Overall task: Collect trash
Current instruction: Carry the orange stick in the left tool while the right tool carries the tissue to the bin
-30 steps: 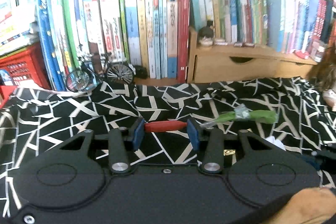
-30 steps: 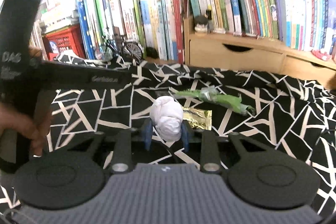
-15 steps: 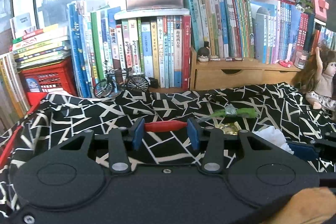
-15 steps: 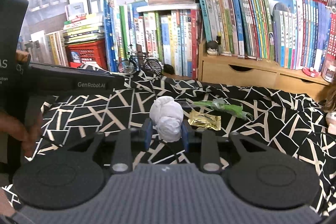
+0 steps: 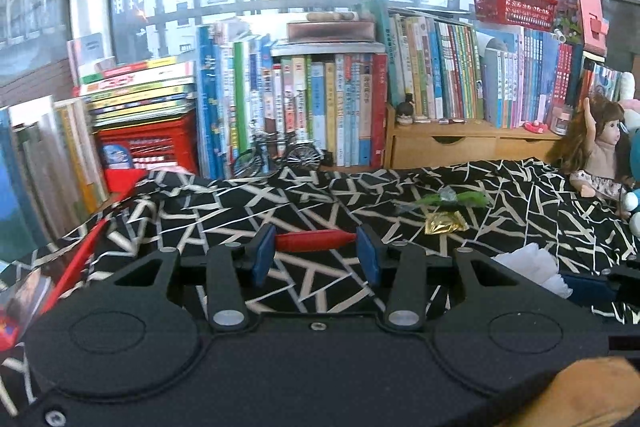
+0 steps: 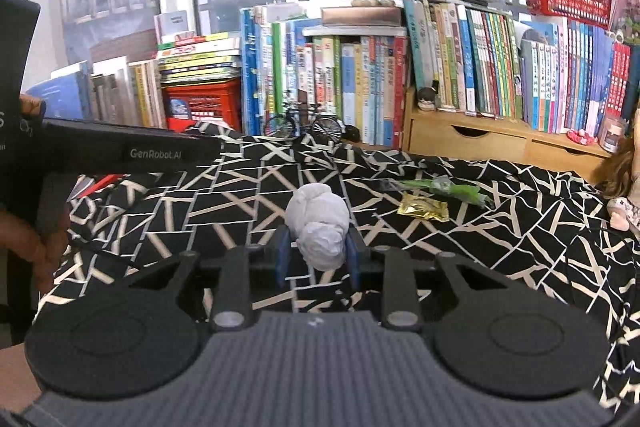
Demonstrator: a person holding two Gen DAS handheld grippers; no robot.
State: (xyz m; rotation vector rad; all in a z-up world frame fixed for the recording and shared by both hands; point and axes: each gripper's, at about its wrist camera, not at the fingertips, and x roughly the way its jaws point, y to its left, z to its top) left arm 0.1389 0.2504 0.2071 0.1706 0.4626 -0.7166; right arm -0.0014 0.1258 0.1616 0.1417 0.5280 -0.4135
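Far: upright books (image 5: 340,111) along window; red crate (image 5: 154,143) left, model bicycle (image 6: 304,125) centre, wooden drawer shelf (image 6: 472,139) right. Doll (image 5: 598,151) far right, on black-and-white cloth (image 6: 480,247).

The left tongs (image 5: 316,254) point forward and somewhat downward, their blue pads (image 5: 262,255) pressed against the two ends of a red wrapper (image 5: 315,241) held crosswise between them. The right tongs (image 6: 319,257) tilt down likewise, their pads clamped on a crumpled white tissue (image 6: 320,227) that bulges above them. In the right wrist view, the person's left hand (image 6: 38,247) grips the left tool's handle at the left edge.
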